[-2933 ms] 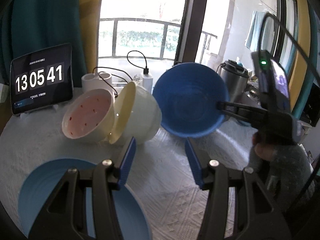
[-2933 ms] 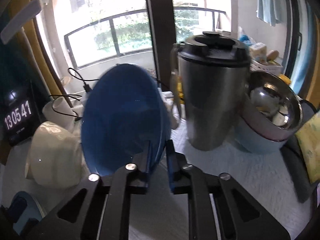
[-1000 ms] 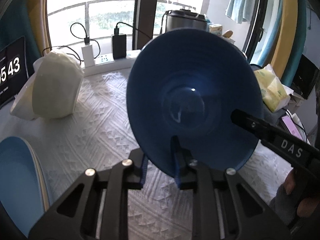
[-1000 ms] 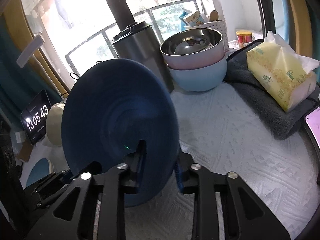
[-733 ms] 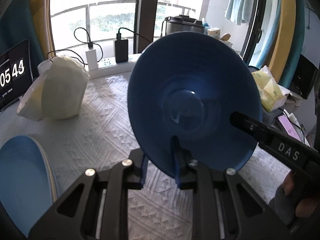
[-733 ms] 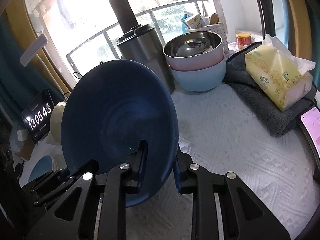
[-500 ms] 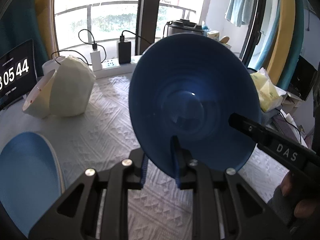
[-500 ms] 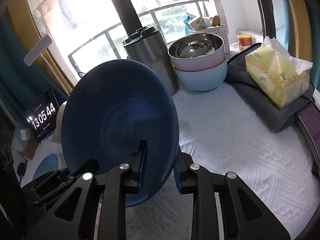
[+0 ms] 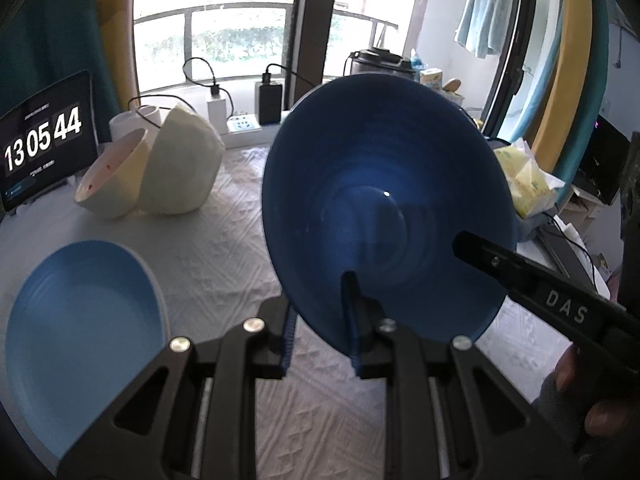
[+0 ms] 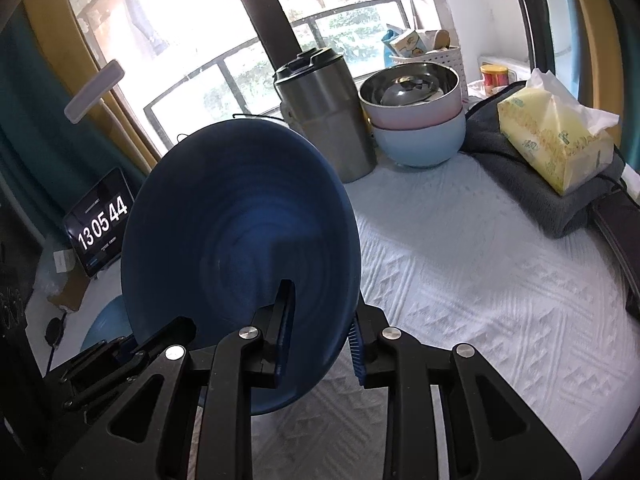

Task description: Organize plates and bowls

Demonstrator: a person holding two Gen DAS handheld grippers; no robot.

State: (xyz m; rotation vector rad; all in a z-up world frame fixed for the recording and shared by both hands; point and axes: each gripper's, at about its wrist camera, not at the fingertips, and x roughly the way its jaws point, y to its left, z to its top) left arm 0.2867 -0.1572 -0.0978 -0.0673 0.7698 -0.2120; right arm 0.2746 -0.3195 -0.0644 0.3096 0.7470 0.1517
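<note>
We've got the dark blue bowl (image 9: 384, 208) up off the table, L gripper (image 9: 322, 334) & R gripper (image 10: 318, 344) both clamped on its rim. Light blue plate (image 9: 84, 320) and two cream bowls (image 9: 152, 176) aren't sorted yet, so we're prob. early on.

A dark blue bowl (image 9: 384, 216) stands on edge in mid-air, hollow facing the left wrist camera. At 8 o'clock, a light blue plate (image 9: 80, 344) lies flat. At 10 o'clock, two cream bowls (image 9: 152, 172) rest tipped together.
</note>
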